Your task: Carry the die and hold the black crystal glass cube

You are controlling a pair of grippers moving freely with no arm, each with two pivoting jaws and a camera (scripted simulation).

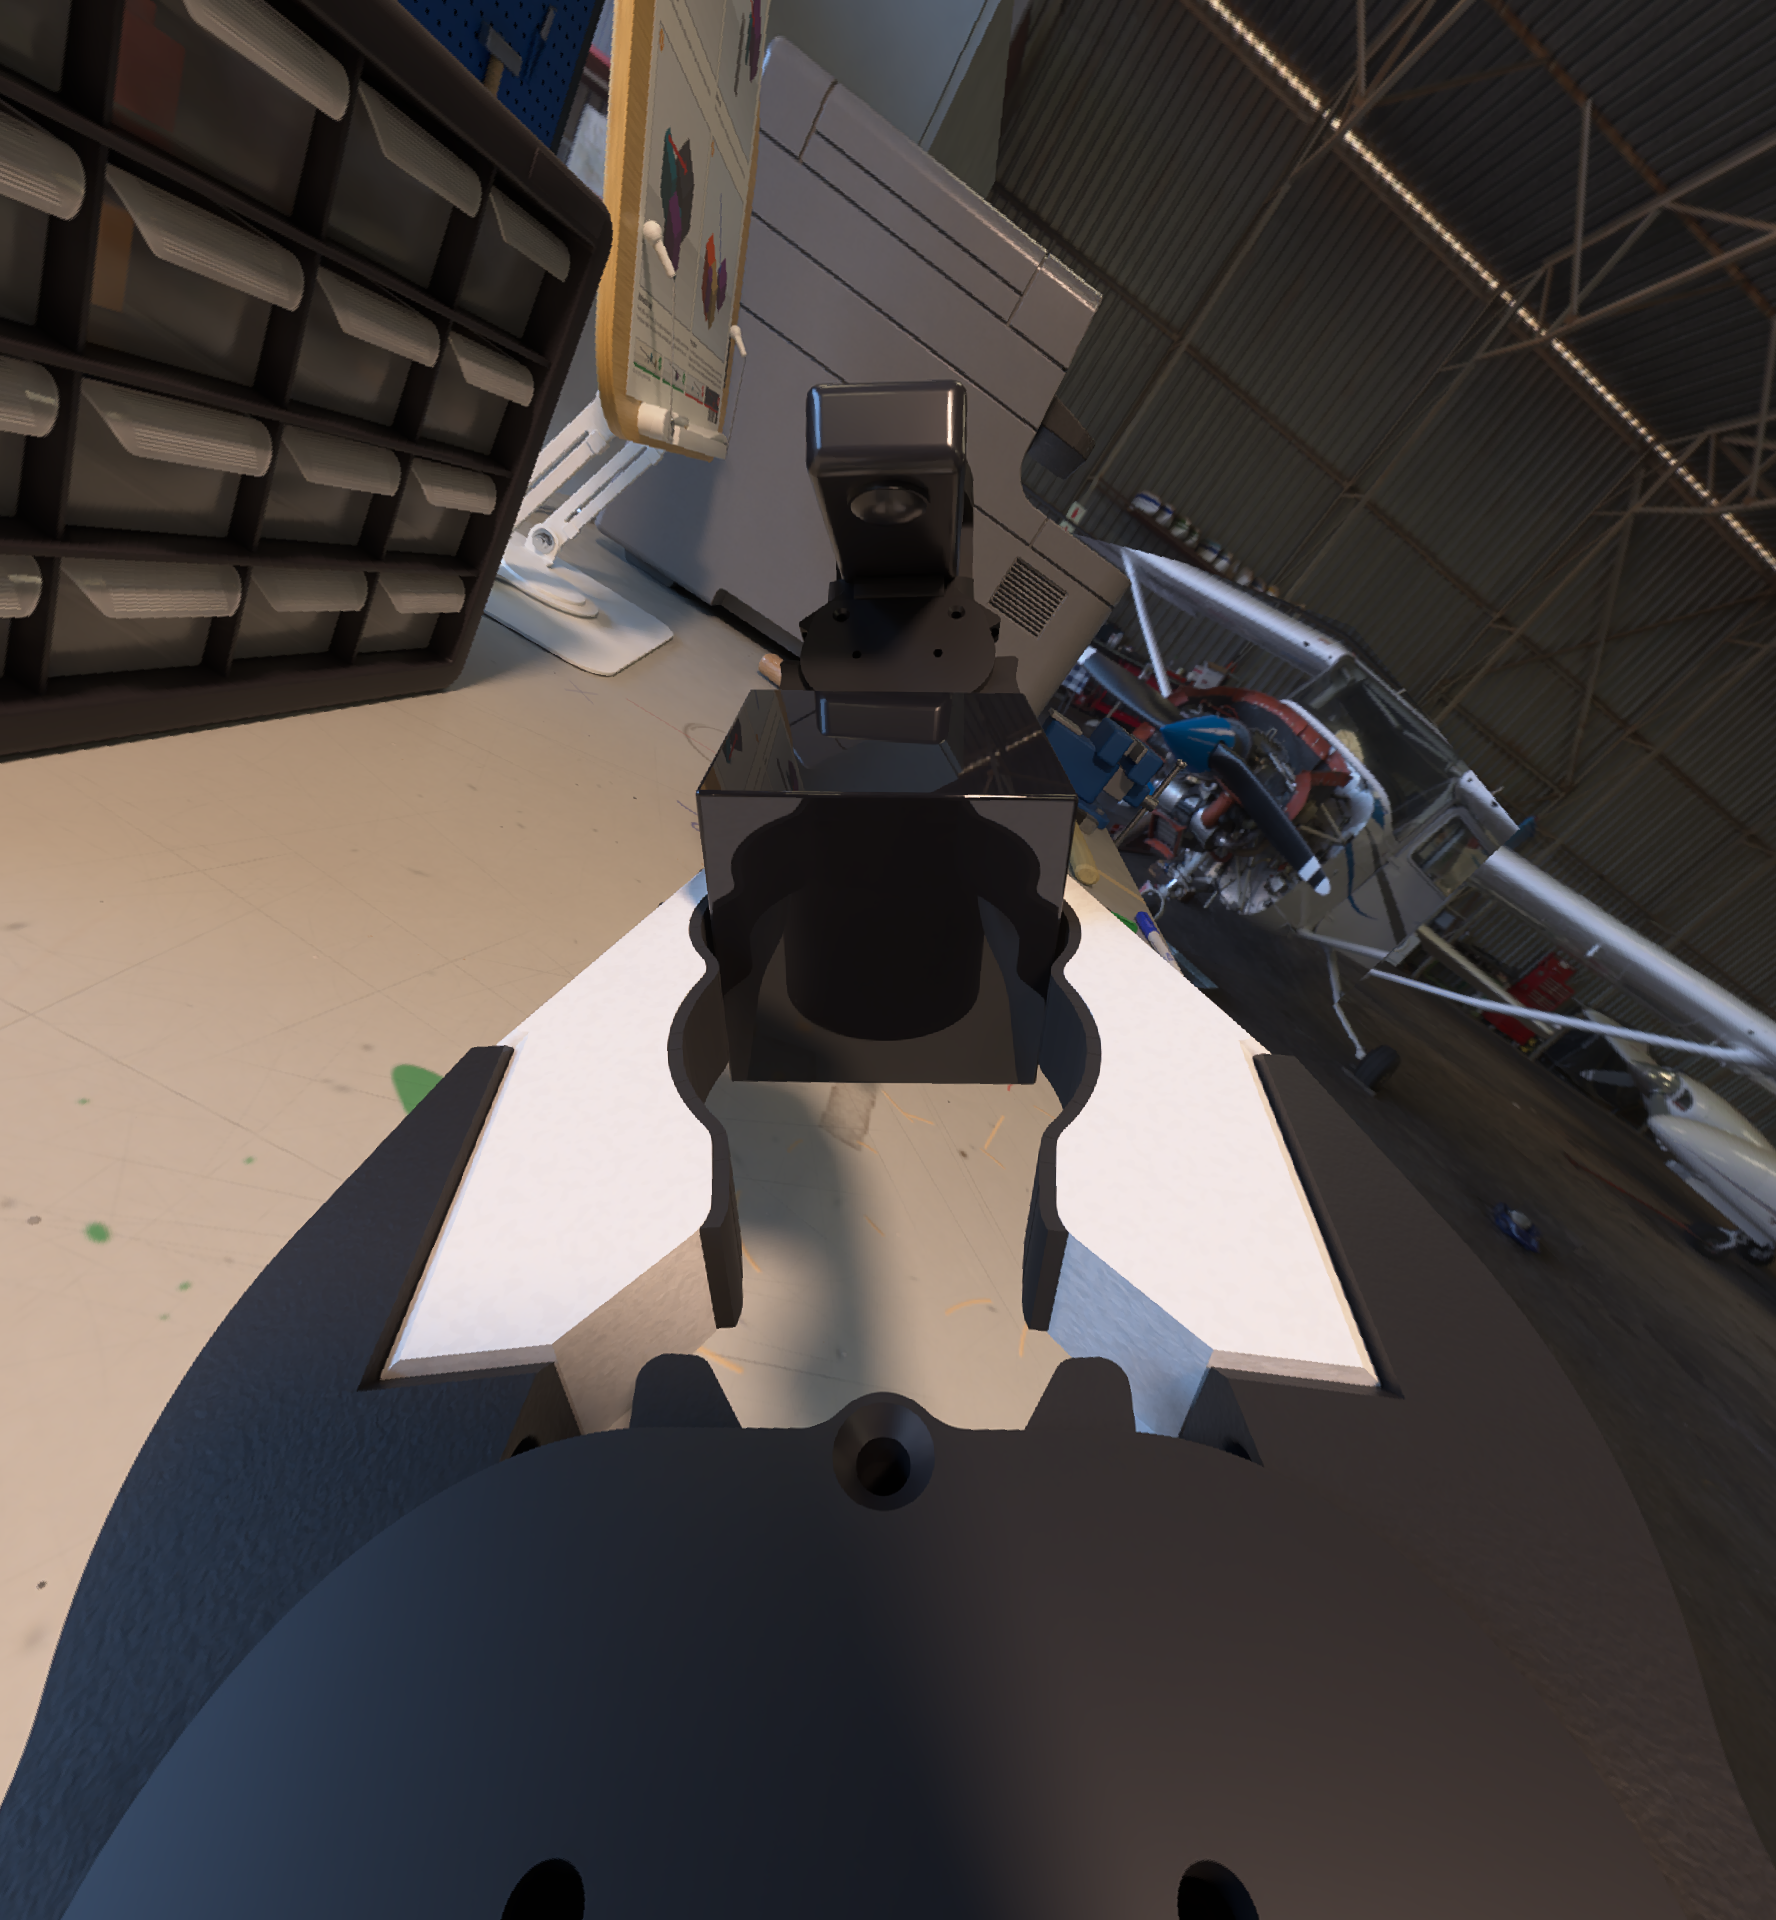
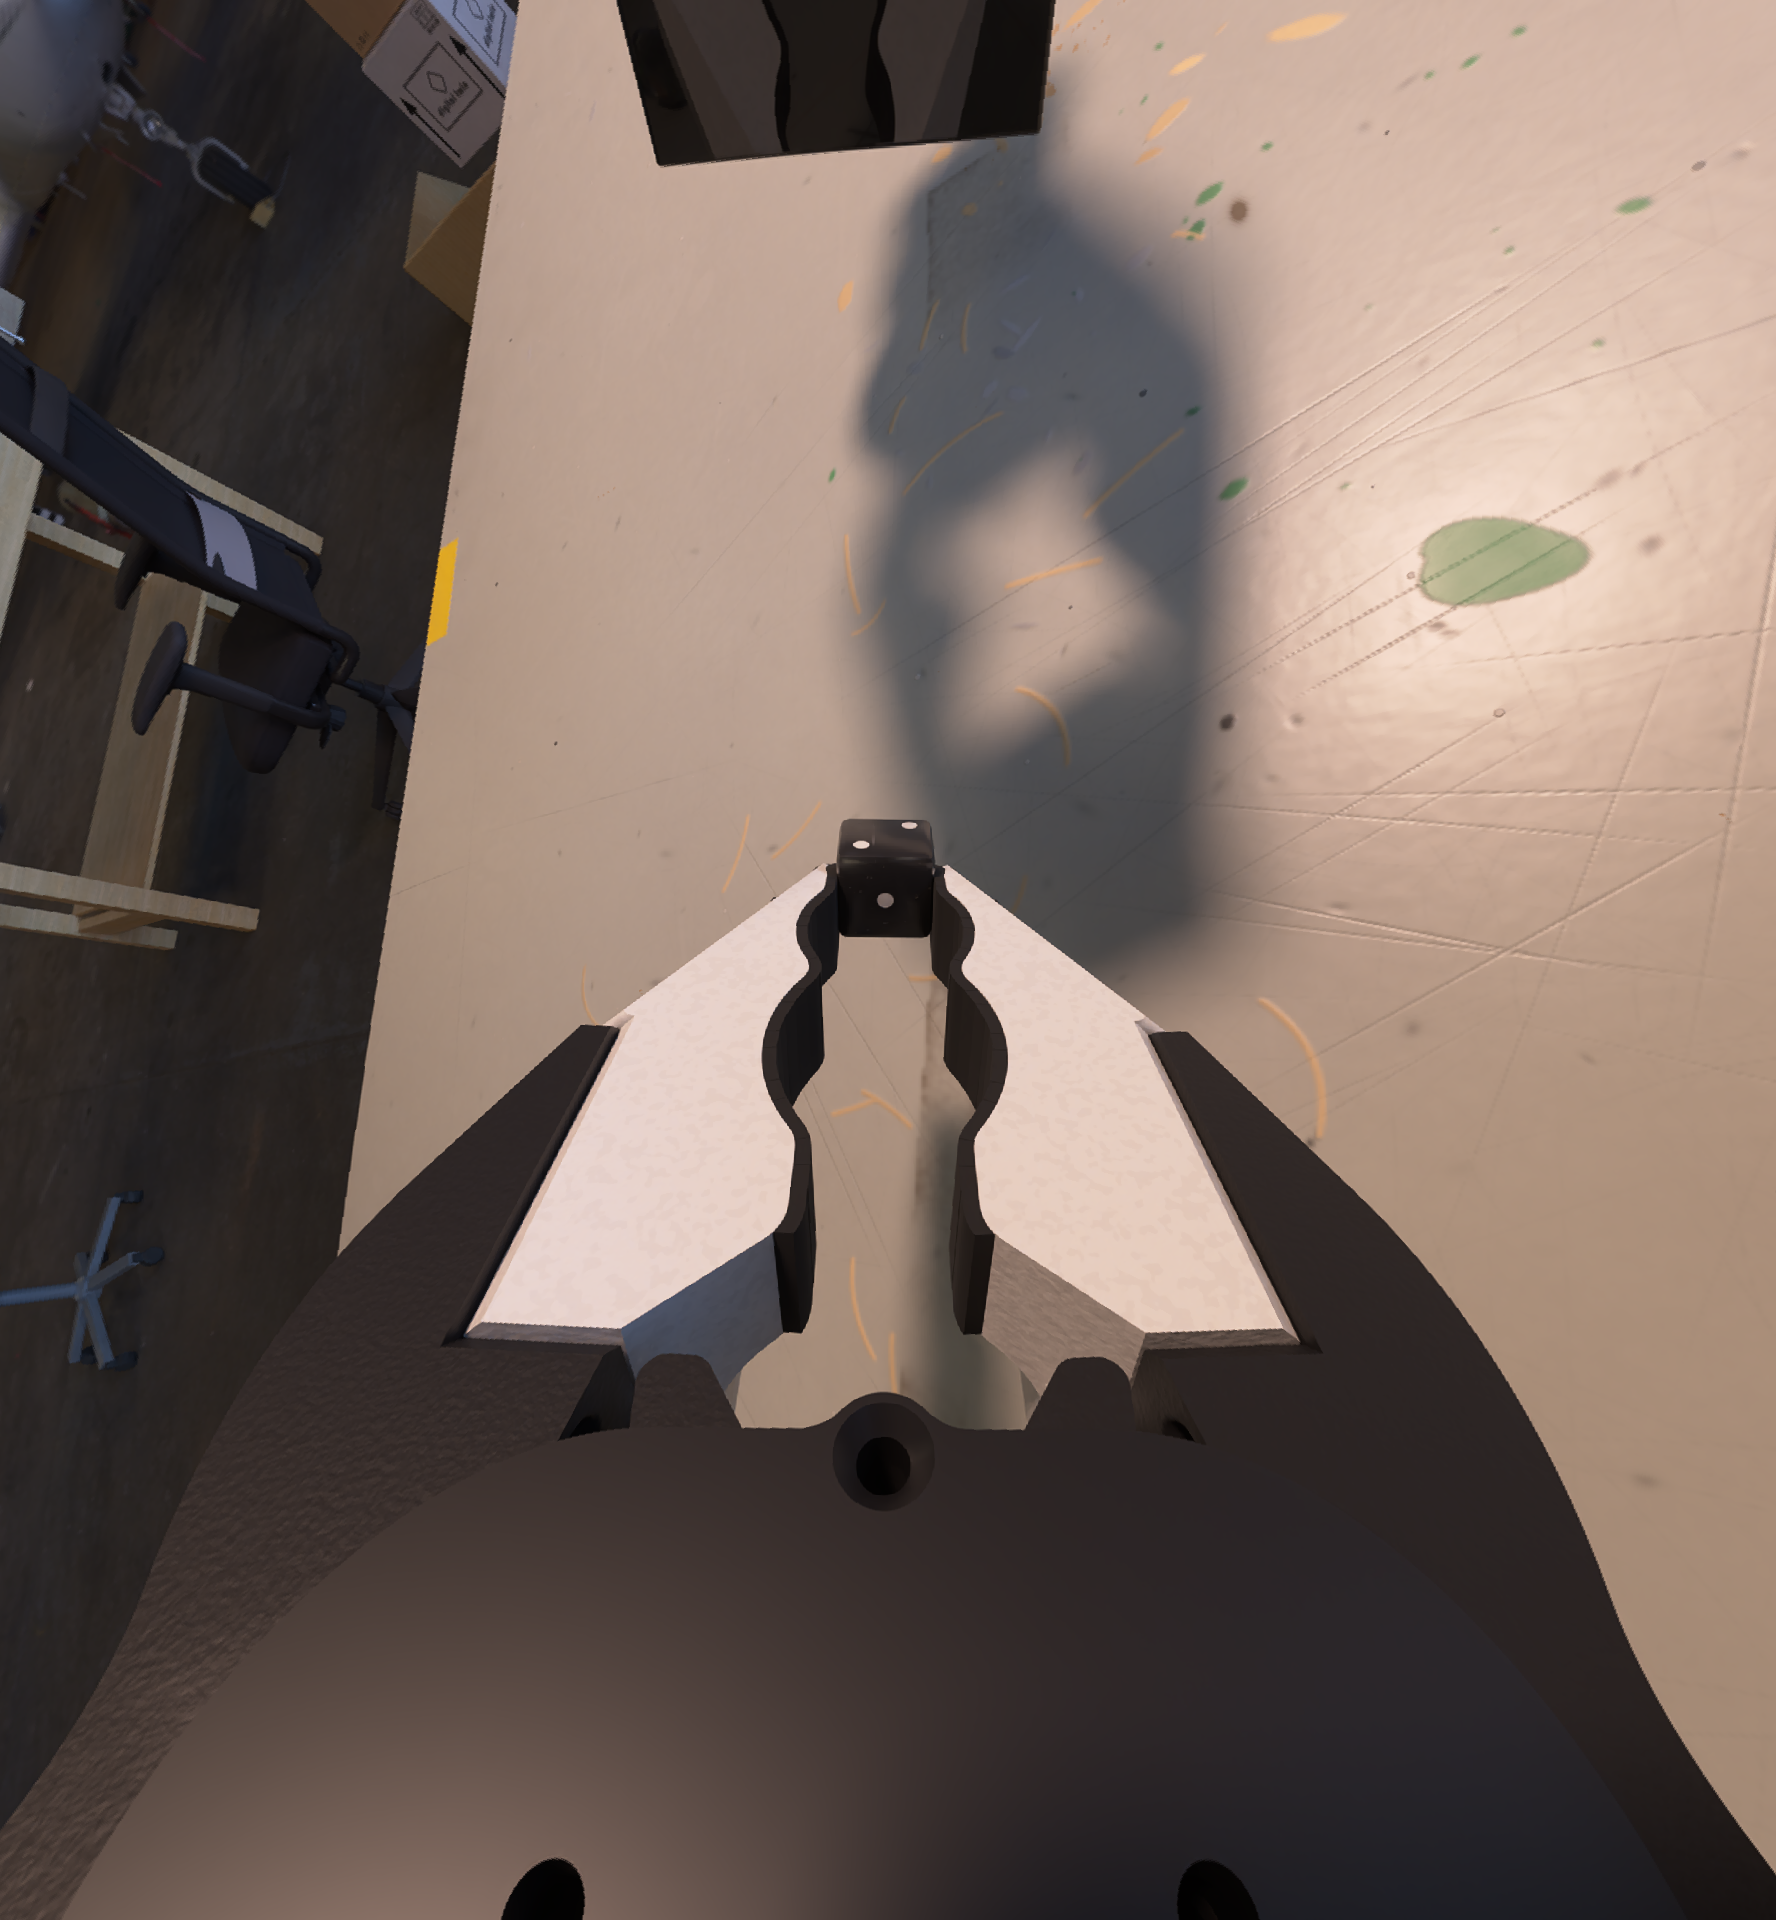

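In the left wrist view my left gripper is shut on the black crystal glass cube, a glossy mirror-like block held between the fingertips above the beige table. The right gripper shows farther off beyond the cube. In the right wrist view my right gripper is shut on the die, a small black cube with white pips pinched at the fingertips above the table. The glass cube also shows at the top edge of that view.
A dark drawer cabinet stands at the back left, with a white stand holding a wooden-framed board and a grey machine beside it. The table's edge runs down the left of the right wrist view, with floor below.
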